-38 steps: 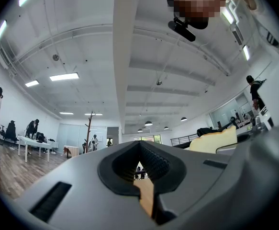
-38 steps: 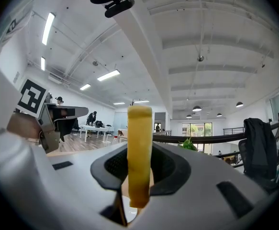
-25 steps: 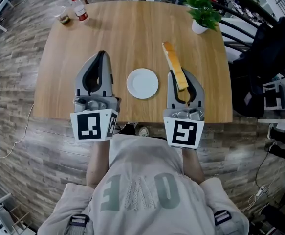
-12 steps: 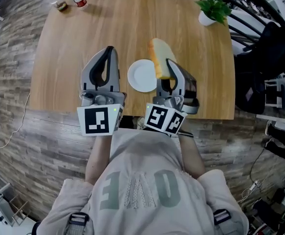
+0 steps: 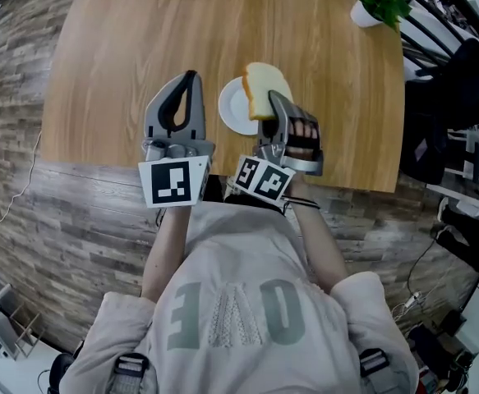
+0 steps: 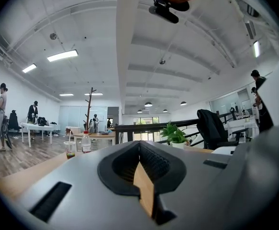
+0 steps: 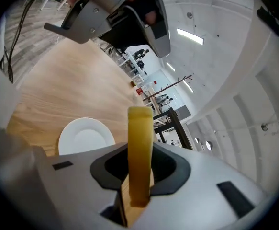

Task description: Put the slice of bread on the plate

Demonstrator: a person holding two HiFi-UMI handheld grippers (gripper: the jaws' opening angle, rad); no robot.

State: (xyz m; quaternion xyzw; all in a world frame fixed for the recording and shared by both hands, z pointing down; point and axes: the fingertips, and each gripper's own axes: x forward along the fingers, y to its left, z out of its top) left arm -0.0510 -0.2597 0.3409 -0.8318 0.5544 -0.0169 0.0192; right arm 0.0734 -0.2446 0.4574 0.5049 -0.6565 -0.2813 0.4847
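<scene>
- While my right gripper [image 7: 137, 176] pinches the slice of bread [image 7: 140, 128] by one edge, jaws narrowly clamped, it stands tilted over the plate [image 5: 229, 115]
- Bread looks light, soft and crushable: I'd grip the crust gently
- My left gripper [image 6: 140, 152] is closed, empty

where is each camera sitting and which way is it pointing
Head view: on the person's head, looking down at the table; shows their torso, left gripper and right gripper.
Left gripper view: on the left gripper, facing level across the table toward a plant; shows its shut, empty jaws.
Right gripper view: on the right gripper, tilted down at the plate; shows its jaws clamping the bread.
Shared: head and right gripper views both show bread and plate.
</scene>
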